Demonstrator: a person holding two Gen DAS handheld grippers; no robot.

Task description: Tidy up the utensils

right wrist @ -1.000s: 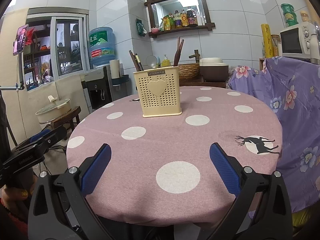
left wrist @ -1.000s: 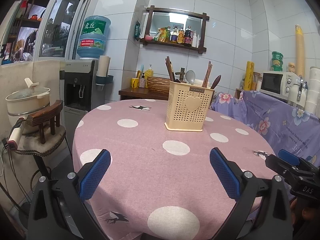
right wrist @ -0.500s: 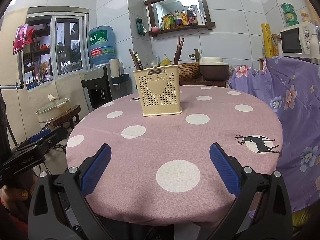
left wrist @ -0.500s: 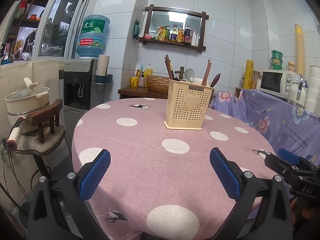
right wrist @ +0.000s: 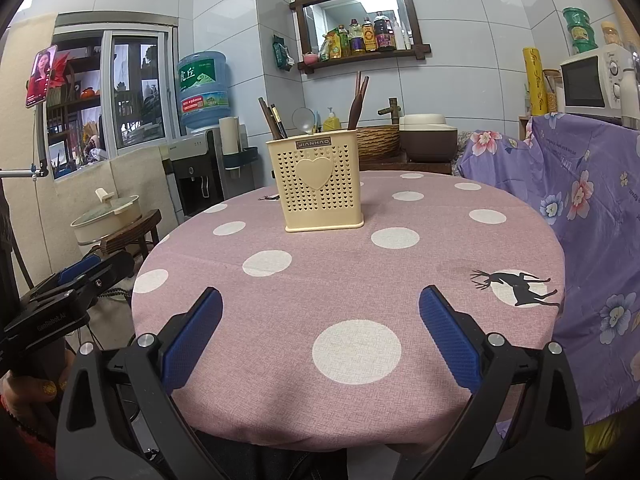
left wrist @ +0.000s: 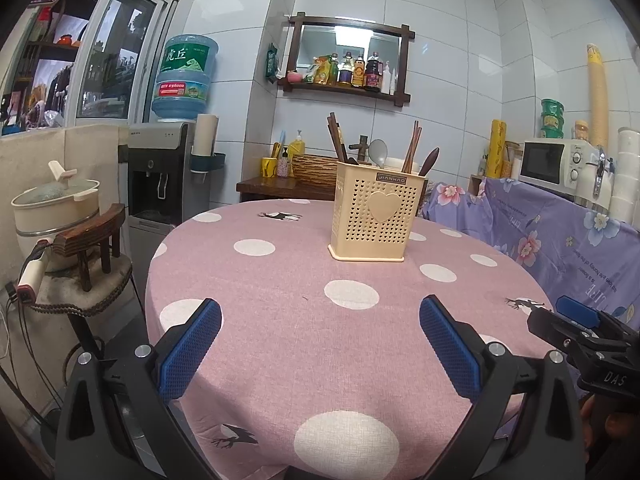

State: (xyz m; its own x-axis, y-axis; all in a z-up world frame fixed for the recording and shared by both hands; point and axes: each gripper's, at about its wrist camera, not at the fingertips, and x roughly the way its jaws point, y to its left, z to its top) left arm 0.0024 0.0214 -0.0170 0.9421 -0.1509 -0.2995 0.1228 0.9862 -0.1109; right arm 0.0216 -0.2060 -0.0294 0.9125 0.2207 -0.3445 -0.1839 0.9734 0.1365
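Left wrist view: bare tablecloth (left wrist: 280, 280) runs ahead to the utensil holder (left wrist: 376, 216); left gripper (left wrist: 320, 324) and right gripper (right wrist: 320, 312) gape wide, empty.

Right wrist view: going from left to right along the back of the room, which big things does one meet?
Phone on a stand → water bottle on the dispenser → cream utensil holder → wicker basket → yellow roll → microwave.
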